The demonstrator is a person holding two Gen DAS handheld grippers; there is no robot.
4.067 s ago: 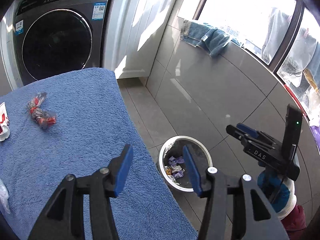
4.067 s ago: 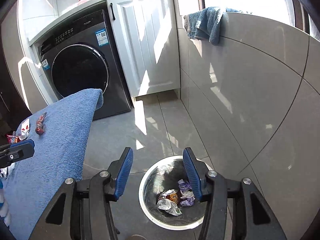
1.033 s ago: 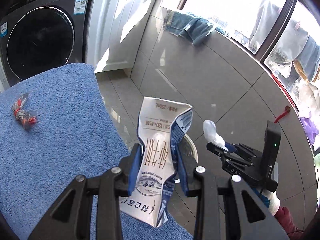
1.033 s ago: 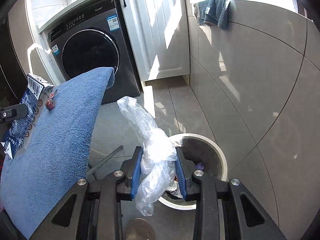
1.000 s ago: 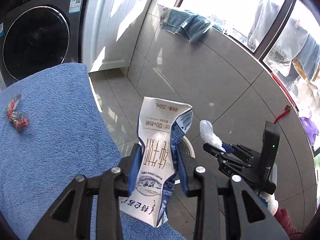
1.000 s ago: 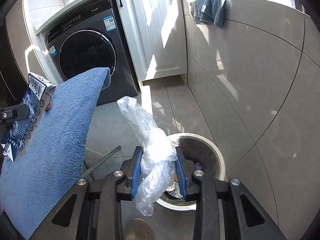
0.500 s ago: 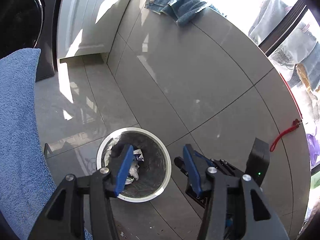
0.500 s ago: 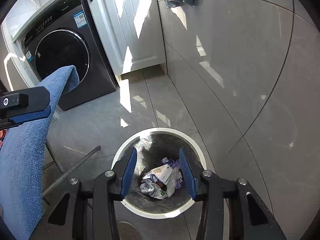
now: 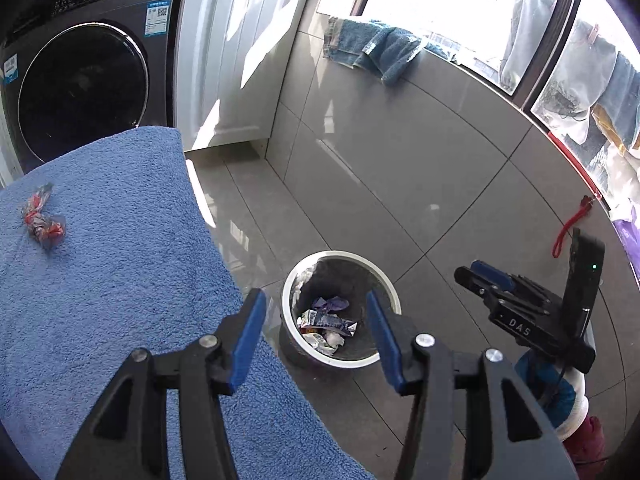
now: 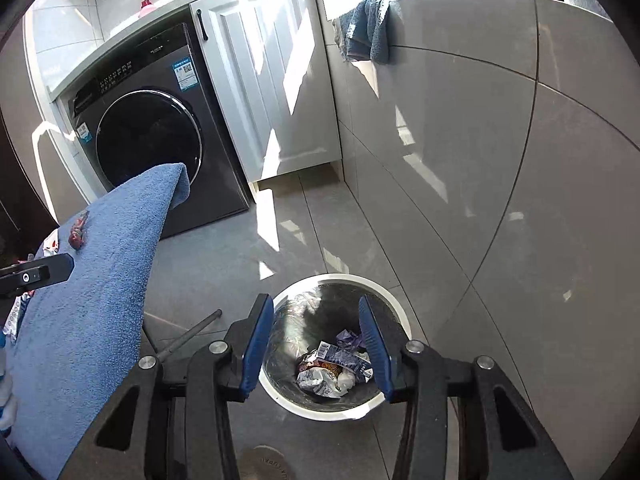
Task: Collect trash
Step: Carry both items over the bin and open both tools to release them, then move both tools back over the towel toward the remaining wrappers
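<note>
A white-rimmed trash bin (image 9: 384,280) (image 10: 396,304) stands on the floor beside the blue towel-covered table (image 9: 120,264) (image 10: 96,300). It holds a crushed carton (image 9: 330,322) (image 10: 344,358) and other wrappers. A red crumpled wrapper (image 9: 42,222) (image 10: 78,230) lies on the towel. My left gripper (image 9: 318,334) is open and empty above the table's edge and the bin. My right gripper (image 10: 318,344) is open and empty over the bin; it also shows in the left wrist view (image 9: 486,278).
A dark washing machine (image 9: 84,76) (image 10: 148,140) and a white cabinet (image 9: 240,48) (image 10: 272,80) stand behind. A tiled low wall (image 10: 480,160) with a blue cloth (image 9: 376,48) runs on the right. More wrappers (image 10: 16,312) lie at the towel's left edge.
One second ago my left gripper held a carton and my right a plastic bag; both have dropped into the bin. Both grippers are now open, and the left has swung back toward the table.
</note>
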